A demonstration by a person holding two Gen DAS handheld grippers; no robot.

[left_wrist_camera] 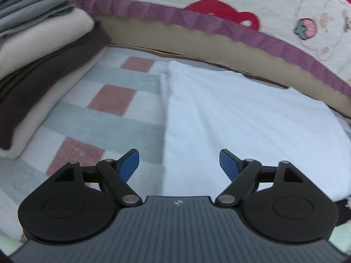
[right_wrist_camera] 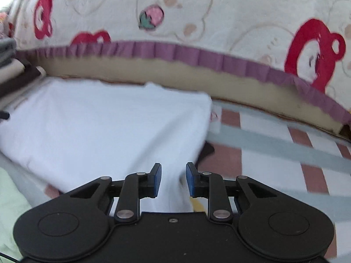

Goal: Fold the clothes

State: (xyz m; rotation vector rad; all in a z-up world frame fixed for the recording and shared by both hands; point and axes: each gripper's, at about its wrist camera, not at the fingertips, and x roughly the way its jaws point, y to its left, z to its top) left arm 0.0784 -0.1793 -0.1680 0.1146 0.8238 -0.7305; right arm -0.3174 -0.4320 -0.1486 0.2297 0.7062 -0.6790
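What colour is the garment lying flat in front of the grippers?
The garment is plain white, with no print visible. The right wrist view shows it best.

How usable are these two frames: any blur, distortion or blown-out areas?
Left wrist view: strong fisheye bending of the purple trim; the white garment is nearly blown out, its folds faint; mildly soft. Right wrist view: heavier blur smearing the printed blanket and the checked cover; both evenly lit, no hard shadows.
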